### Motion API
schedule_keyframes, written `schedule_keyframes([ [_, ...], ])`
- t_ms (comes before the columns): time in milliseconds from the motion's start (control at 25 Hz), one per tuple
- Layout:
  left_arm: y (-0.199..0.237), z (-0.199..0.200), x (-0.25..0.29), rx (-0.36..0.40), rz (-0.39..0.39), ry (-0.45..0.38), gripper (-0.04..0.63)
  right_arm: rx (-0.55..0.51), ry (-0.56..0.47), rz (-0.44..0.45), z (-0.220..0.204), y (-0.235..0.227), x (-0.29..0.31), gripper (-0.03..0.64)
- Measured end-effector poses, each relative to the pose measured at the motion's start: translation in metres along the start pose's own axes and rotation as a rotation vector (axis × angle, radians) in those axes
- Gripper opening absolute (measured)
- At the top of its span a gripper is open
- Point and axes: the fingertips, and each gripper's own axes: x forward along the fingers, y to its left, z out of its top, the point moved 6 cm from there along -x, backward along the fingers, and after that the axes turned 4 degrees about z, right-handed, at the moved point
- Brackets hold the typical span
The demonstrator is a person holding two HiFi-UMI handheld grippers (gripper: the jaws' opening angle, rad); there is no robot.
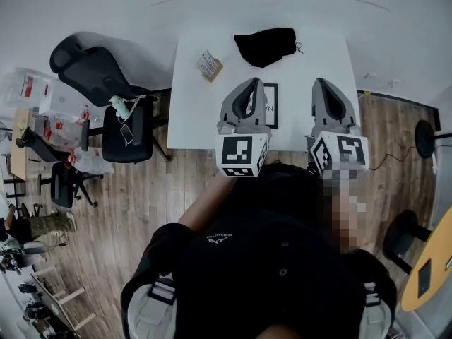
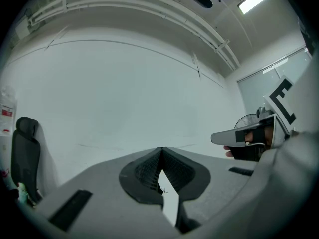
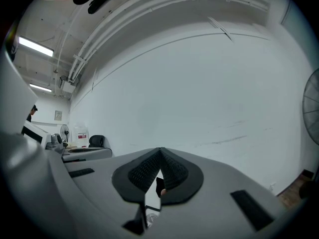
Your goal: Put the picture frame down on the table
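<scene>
Lying on the white rectangular table (image 1: 191, 111) near its front edge, the black-rimmed picture frame (image 1: 269, 106) with a pale printed insert appears to rest flat, face up. In the head view it sits between the two grippers. The left gripper (image 1: 252, 82) covers its left edge from above, and the right gripper (image 1: 323, 82) stands clear of it at 3 o'clock.

Neither tool has the frame. In the left gripper view the left gripper (image 2: 161, 149) has its ribbed black pads (image 2: 144, 171) meeting at the tips with nothing between them, and it faces a bare white wall (image 2: 129, 93). The right gripper (image 3: 160, 149) shows the same in its own view: tips pressed together, nothing caught, and the wall beyond.

At 12 o'clock from the frame a crumpled black cloth pouch (image 1: 265, 46) lies on the far part of the table. At 10 o'clock from the frame lies a small printed card box (image 1: 209, 66). Off the table's left side, at 9 o'clock, stands a black office chair (image 1: 106, 97) on the wooden plank floor (image 1: 141, 196).
</scene>
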Motion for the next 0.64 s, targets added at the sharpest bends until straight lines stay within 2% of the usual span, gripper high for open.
schedule_keyframes([
  [640, 0.0030, -0.0054, 0.0034, -0.001, 0.008, 0.002, 0.006, 0.006, 0.010, -0.003, -0.0072, -0.0009, 0.0047, -0.002],
])
